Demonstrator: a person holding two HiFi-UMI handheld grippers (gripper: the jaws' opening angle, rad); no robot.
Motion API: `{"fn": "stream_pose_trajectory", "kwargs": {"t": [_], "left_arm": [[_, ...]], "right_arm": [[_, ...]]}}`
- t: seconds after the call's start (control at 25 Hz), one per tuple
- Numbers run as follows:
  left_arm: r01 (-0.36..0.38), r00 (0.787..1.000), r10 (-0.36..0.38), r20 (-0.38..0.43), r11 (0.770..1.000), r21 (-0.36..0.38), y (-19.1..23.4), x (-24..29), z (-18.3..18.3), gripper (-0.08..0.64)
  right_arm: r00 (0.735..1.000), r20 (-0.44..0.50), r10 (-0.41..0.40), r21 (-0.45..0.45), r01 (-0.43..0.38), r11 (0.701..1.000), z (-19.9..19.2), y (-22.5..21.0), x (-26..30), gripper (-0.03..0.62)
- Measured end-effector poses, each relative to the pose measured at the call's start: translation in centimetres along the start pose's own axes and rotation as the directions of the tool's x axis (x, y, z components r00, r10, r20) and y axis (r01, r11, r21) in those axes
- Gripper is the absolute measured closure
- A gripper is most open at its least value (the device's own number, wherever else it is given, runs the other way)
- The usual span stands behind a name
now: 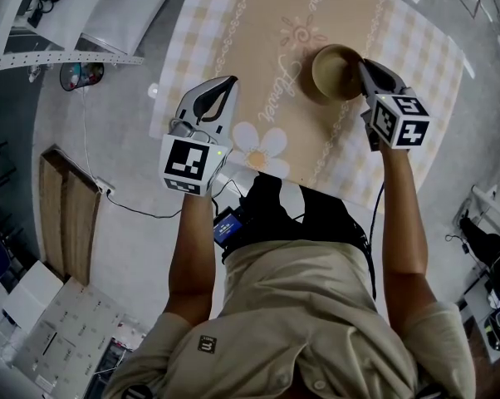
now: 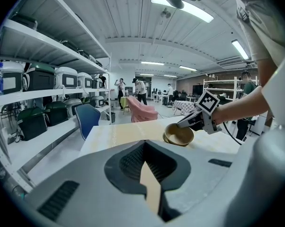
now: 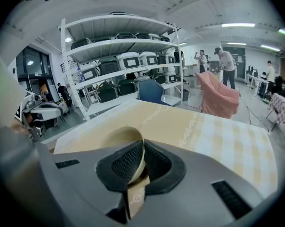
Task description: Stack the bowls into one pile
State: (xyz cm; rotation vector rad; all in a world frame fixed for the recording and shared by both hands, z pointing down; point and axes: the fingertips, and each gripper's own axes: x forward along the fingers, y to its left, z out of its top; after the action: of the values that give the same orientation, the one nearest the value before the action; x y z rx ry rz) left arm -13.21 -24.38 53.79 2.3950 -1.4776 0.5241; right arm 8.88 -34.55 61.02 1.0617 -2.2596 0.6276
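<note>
Right claw (image 1: 363,66) is clamped on the rim wall of the tan bowl (image 1: 333,73), at the far right of the desk (image 1: 233,23). Left claw (image 1: 227,86) closed, empty. The bowl looks light, rigid and slick. A rim pinch may pivot, so grip deep.

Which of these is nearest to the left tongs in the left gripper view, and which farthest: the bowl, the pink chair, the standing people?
1. The bowl, on the table, right of centre.
2. The pink chair, just beyond the table's far edge.
3. The standing people, far behind that chair.
</note>
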Motion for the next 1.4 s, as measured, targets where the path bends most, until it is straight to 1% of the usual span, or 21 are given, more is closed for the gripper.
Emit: {"fn": "stream_pose_trajectory", "kwargs": {"t": [0.2,0.52,0.68,1.08,1.28,1.4], "left_arm": [[0.01,1.0,-0.01,-0.008,1.0,0.004,-0.2,0.7,-0.2,0.554],[0.019,1.0,-0.019,0.004,1.0,0.023,-0.3,0.9,0.9,0.554],[0.022,1.0,-0.023,0.02,0.999,0.042,-0.3,0.4,2.4,0.554],[0.009,0.997,-0.016,0.071,0.995,0.101,-0.8,-3.3,7.0,0.554],[0.003,0.995,-0.016,0.095,0.991,0.134,-1.4,-5.8,9.2,0.554],[0.001,0.994,-0.017,0.107,0.989,0.149,-2.3,-7.5,10.5,0.554]], "right_arm": [[1.0,-0.012,-0.021,-0.041,0.021,0.999,-0.3,-0.4,0.6,0.575],[0.998,-0.053,-0.041,-0.152,0.033,0.988,-0.6,-0.1,0.7,0.574],[0.998,-0.051,-0.047,-0.18,0.037,0.983,0.2,0.3,-0.1,0.538],[0.996,0.039,-0.074,-0.196,0.08,0.977,4.7,1.3,-5.1,0.532],[0.991,0.103,-0.084,-0.194,0.103,0.976,7.2,2.0,-9.0,0.532],[0.986,0.146,-0.074,-0.19,0.101,0.977,8.3,2.6,-12.0,0.532]]}}
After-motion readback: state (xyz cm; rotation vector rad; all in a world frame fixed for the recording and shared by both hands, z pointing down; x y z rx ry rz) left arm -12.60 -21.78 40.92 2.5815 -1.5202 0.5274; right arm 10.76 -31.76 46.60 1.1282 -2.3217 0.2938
